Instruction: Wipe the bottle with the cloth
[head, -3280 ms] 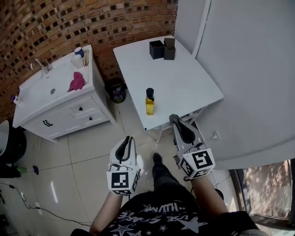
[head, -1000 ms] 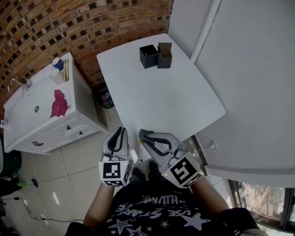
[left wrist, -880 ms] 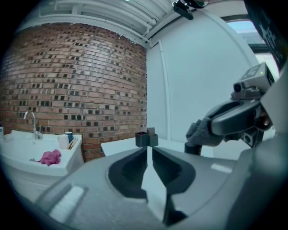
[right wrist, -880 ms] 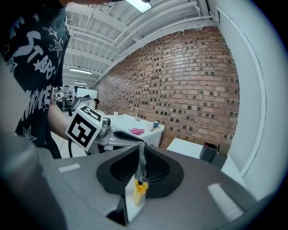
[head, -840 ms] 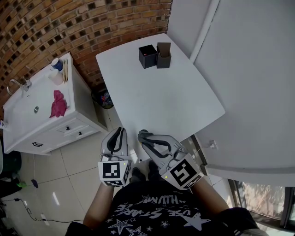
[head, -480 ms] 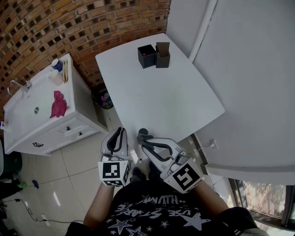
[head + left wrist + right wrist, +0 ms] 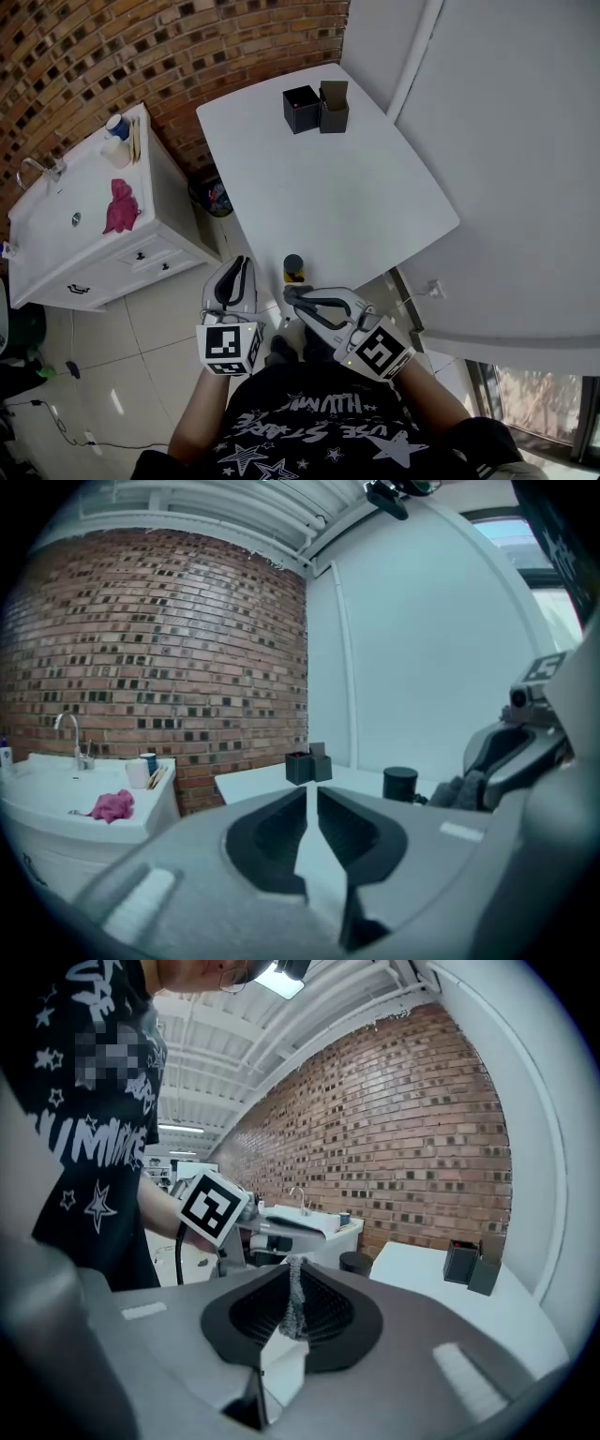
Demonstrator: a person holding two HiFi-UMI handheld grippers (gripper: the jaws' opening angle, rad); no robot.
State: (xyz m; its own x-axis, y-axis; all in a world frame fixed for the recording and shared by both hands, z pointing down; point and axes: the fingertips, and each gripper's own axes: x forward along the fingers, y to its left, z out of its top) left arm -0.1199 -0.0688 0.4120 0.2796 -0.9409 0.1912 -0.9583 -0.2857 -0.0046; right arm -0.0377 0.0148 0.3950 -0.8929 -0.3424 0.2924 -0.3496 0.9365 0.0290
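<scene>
Bottle (image 7: 293, 270): upright at the near edge of the surface (image 7: 356, 187).
Cloth (image 7: 295, 1302): pinched in right claw (image 7: 291, 294), just beside bottle.
Left claw (image 7: 240, 267): narrow, empty.
Wiping apparently unstarted; all remains.

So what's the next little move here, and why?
Probably ease the right gripper forward so its grey cloth meets the side of the bottle. The cloth is pinched between its jaws, the bottle stands upright just ahead at the near edge of the table, and the left gripper is shut on nothing.
</scene>
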